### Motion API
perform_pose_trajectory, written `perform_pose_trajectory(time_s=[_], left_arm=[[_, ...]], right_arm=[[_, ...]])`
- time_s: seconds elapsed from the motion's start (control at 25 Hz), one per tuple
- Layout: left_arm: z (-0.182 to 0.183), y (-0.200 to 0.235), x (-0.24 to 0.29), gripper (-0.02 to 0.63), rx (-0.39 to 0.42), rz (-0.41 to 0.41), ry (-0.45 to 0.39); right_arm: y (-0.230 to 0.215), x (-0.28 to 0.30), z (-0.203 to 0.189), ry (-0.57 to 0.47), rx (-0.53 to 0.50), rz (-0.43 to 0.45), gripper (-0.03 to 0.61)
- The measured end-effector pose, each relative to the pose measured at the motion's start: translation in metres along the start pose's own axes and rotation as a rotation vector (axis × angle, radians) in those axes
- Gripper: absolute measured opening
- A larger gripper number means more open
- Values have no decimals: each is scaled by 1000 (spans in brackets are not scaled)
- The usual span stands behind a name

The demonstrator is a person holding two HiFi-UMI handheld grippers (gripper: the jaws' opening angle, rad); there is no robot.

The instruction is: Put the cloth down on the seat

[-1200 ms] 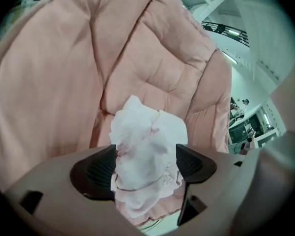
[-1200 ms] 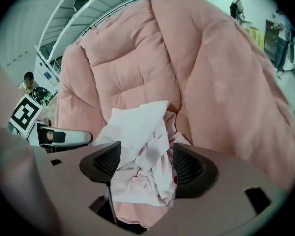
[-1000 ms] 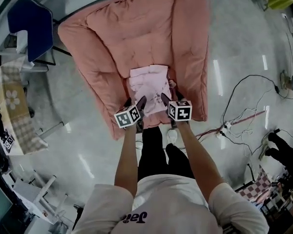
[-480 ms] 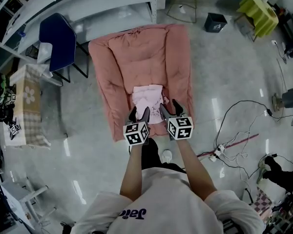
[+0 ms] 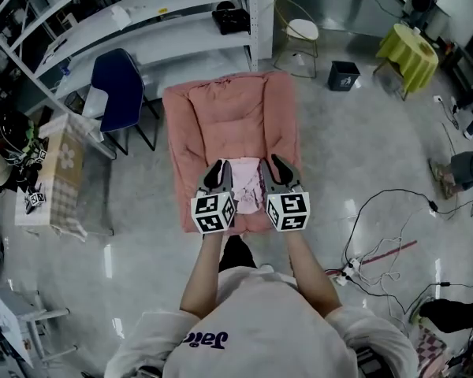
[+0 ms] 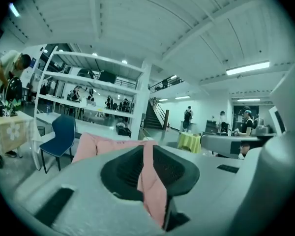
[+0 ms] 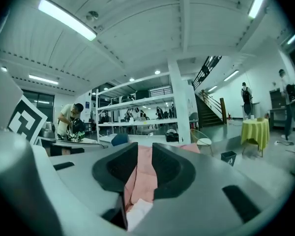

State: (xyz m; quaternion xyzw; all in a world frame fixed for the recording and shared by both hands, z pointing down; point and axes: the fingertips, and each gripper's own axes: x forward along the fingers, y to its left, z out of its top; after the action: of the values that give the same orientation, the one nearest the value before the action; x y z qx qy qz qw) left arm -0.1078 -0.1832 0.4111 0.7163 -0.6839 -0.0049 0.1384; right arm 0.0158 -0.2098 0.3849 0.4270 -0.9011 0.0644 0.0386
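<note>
A light pink cloth (image 5: 247,186) hangs between my two grippers above the front of the salmon-pink padded armchair (image 5: 229,116). My left gripper (image 5: 219,173) holds the cloth's left edge and its jaws are closing. In the left gripper view a pink fold (image 6: 155,191) fills the narrow gap of that gripper (image 6: 146,149). My right gripper (image 5: 277,170) holds the right edge, jaws closing too. In the right gripper view pink and white cloth (image 7: 140,181) is pinched in that gripper (image 7: 144,151). The cloth hides most of the seat cushion.
A blue chair (image 5: 118,81) and a checked-cloth table (image 5: 59,172) stand left of the armchair. White shelving (image 5: 165,22) runs behind it, with a wire chair (image 5: 299,34) and black bin (image 5: 343,75). Cables (image 5: 378,250) lie on the floor at right.
Both grippers have come up towards the head camera and their jaws have narrowed onto the cloth. The armchair now looks smaller and farther below.
</note>
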Motion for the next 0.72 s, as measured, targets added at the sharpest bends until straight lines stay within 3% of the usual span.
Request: perform_pose_trajectory(time_s=[0.32, 0.52, 0.72], left_arm=[[69, -22, -54, 15, 28, 21, -218], [70, -41, -70, 14, 101, 7, -222], [68, -57, -82, 14, 94, -19, -239]], right_arm=[[12, -42, 50, -158, -3, 23, 29], [16, -57, 49, -143, -58, -3, 22], [15, -72, 51, -157, -59, -14, 22]])
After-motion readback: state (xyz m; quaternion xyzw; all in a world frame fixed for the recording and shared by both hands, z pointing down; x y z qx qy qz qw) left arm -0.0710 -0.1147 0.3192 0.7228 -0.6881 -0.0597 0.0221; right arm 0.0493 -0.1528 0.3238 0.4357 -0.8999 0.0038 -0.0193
